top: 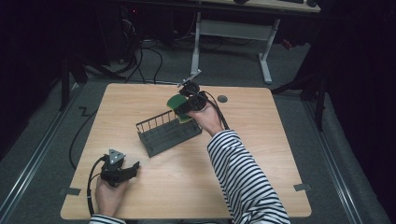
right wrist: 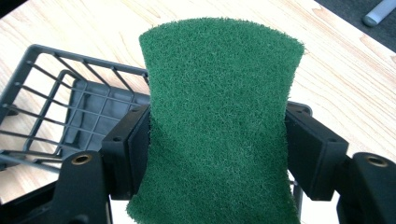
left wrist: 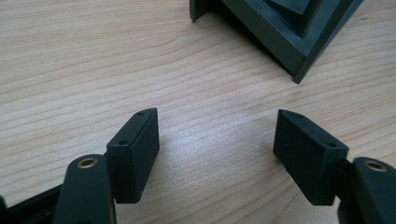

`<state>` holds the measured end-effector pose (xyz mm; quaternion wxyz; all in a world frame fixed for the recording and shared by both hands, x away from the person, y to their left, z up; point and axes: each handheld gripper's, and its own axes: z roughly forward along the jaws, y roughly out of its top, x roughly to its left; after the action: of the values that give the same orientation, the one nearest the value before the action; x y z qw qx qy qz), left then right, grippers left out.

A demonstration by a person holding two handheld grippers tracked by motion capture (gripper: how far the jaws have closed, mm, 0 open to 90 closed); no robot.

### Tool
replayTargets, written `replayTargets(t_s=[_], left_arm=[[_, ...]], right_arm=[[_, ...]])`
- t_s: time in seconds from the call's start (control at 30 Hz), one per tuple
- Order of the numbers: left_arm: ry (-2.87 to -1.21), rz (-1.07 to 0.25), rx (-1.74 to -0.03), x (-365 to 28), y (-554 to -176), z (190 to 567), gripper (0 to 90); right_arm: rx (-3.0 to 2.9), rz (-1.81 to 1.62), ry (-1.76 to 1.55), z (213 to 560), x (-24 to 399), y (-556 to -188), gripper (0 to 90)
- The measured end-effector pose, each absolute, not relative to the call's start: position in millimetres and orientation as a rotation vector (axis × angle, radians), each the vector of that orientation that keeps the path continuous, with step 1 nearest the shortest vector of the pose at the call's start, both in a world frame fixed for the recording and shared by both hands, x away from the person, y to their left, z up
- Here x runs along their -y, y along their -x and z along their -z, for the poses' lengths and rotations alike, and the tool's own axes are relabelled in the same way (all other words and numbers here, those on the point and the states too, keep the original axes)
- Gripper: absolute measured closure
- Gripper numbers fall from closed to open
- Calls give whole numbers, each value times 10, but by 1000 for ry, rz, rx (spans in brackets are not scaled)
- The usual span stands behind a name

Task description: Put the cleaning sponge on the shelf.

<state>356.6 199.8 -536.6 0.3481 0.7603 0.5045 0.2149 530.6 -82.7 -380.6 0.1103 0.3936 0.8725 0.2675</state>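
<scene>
A green scouring sponge [right wrist: 219,116] is pinched at its narrow waist between the two black pads of my right gripper [right wrist: 217,144]. In the high view that right gripper [top: 183,108] holds the sponge [top: 176,103] over the far right end of a dark wire rack [top: 166,132] at the table's middle. The rack's mesh wall [right wrist: 56,107] lies just below and left of the sponge in the right gripper view. My left gripper [top: 133,167] rests near the front left of the table, jaws wide apart over bare wood [left wrist: 215,144], with a corner of the rack [left wrist: 289,42] ahead of it.
The wooden table [top: 261,140] has a small round grey cap [top: 222,98] at its far right. A striped sleeve [top: 243,177] crosses the right half. Beyond the table stand a desk's white legs [top: 266,56] and floor cables [top: 144,56].
</scene>
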Motion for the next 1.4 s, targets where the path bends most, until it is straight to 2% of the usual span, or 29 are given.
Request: replayTargets(t_s=[1.4], left_arm=[[-1970,-556,-1305,-1996,-3572,5368,318]], right_arm=[[-2586,-693,-1197,4287,660,-5338,299]])
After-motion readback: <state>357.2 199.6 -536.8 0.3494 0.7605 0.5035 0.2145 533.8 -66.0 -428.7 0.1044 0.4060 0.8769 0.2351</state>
